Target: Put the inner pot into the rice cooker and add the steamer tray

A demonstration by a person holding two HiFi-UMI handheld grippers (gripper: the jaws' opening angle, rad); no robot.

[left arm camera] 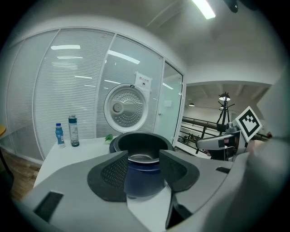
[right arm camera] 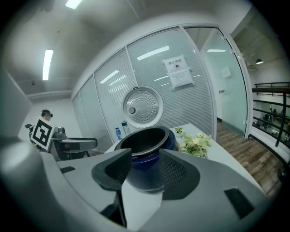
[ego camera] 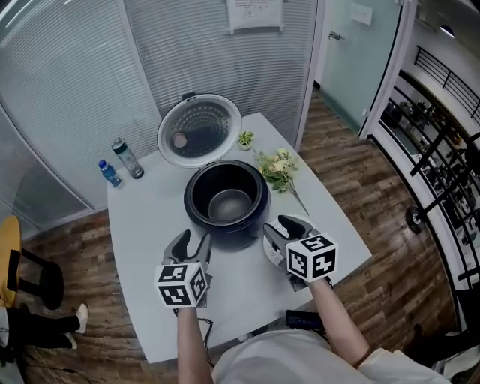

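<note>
Left claw point(left arm camera: 143, 156), right claw point(right arm camera: 145, 156) (agape), rice cooker point(left arm camera: 144, 181) half-hidden

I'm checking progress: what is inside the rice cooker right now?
The cooker holds what looks like the inner pot: dark walls and a shiny grey bottom. Nothing else sits in it. From above, the cooker's near edge hides the near inner wall.

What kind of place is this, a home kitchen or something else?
Probably an office or lab, not a kitchen: glass partition walls with blinds, a paper notice on the glass, and a black railing beyond the white table.
</note>
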